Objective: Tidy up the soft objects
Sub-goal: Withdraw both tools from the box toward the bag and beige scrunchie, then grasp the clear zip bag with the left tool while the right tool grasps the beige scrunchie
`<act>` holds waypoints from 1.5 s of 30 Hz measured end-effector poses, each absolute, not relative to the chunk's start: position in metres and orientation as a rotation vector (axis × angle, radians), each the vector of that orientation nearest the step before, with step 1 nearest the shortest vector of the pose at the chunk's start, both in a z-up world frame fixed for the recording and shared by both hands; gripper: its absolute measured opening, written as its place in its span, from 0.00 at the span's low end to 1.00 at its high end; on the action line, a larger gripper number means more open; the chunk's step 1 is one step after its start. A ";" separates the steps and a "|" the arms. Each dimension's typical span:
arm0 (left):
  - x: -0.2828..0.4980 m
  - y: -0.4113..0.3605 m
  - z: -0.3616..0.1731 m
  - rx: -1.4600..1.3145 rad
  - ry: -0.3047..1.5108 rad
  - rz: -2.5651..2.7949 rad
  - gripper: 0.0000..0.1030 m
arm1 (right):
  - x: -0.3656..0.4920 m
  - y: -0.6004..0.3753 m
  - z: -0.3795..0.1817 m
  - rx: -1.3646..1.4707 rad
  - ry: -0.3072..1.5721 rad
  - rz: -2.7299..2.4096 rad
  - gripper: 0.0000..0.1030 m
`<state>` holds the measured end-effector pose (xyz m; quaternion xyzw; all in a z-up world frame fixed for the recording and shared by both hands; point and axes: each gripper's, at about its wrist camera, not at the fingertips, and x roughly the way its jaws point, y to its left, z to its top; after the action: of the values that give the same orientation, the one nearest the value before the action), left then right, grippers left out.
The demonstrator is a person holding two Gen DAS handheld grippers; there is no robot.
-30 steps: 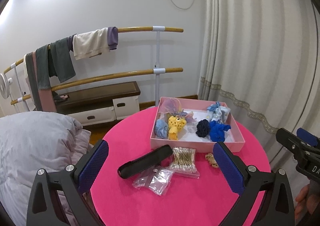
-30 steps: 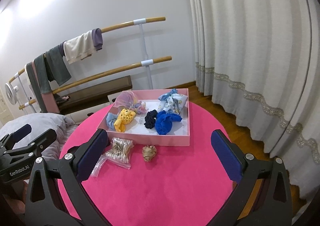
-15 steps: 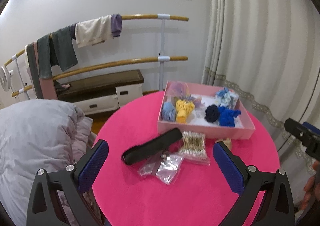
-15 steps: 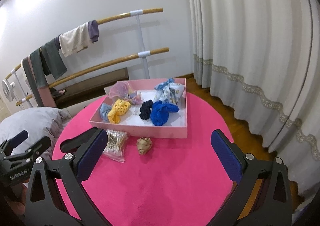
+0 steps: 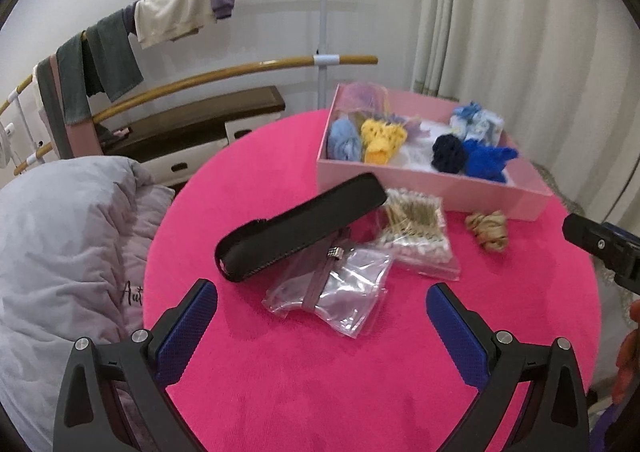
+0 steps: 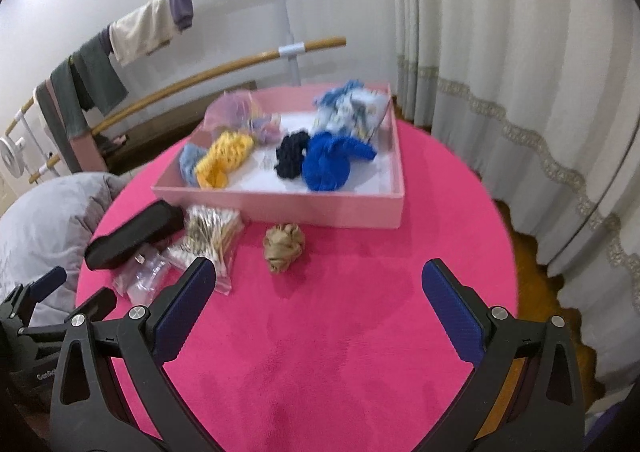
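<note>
Right wrist view puts the tan scrunchie (image 6: 284,247) ahead of my right gripper (image 6: 318,310) and a little left of the midline between its 2 blue pads, lying loose on the pink table (image 6: 360,352) just in front of the pink box (image 6: 280,204). That gripper is spread wide and holds nothing. My left gripper (image 5: 322,326) is equally wide and empty, but from its camera the same scrunchie (image 5: 488,230) sits far off to the right, past the clear zip pouch (image 5: 332,292), the bag of cotton swabs (image 5: 416,228) and the black case (image 5: 300,226). So I judge the right hand the nearer one. The scrunchie is a roundish bunch with no clear long axis, so I see no need to turn the wrist: reach forward, drift slightly left, close, then lift it over the near wall beside the blue scrunchie (image 6: 326,164).
</note>
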<state>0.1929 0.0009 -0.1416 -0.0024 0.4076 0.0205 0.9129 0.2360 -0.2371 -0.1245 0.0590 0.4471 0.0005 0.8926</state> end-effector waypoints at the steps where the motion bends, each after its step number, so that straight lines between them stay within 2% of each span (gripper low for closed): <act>1: 0.198 0.002 -0.148 -0.002 0.849 0.043 1.00 | 0.239 -0.236 -0.131 0.124 0.941 0.004 1.00; 13: 0.260 -0.002 -0.204 0.064 0.923 0.067 1.00 | 0.267 -0.233 -0.178 0.140 1.047 0.032 1.00; 15: 0.267 -0.003 -0.210 0.055 0.929 0.048 0.96 | 0.271 -0.231 -0.183 0.142 1.052 0.038 1.00; 17: 0.273 -0.001 -0.215 0.016 0.952 0.006 0.80 | 0.276 -0.229 -0.186 0.140 1.056 0.042 1.00; 19: 0.279 -0.001 -0.220 -0.006 0.965 -0.012 0.79 | 0.280 -0.227 -0.190 0.135 1.059 0.041 0.99; 30: 0.276 0.002 -0.220 -0.031 0.953 -0.045 0.66 | 0.299 -0.210 -0.205 0.050 1.061 0.035 0.64; 32: 0.270 0.004 -0.217 -0.038 0.946 -0.049 0.63 | 0.300 -0.208 -0.205 0.028 1.051 0.030 0.39; 34: 0.267 0.004 -0.214 -0.043 0.941 -0.054 0.61 | 0.299 -0.210 -0.204 0.031 1.046 0.036 0.23; 45: 0.238 -0.003 -0.196 -0.031 0.914 -0.068 0.51 | 0.276 -0.225 -0.192 0.078 1.026 0.070 0.19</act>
<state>0.2377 -0.0031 -0.1959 -0.0148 0.4410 -0.0327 0.8968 0.2763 -0.2248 -0.1915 0.0374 0.4906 0.0333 0.8699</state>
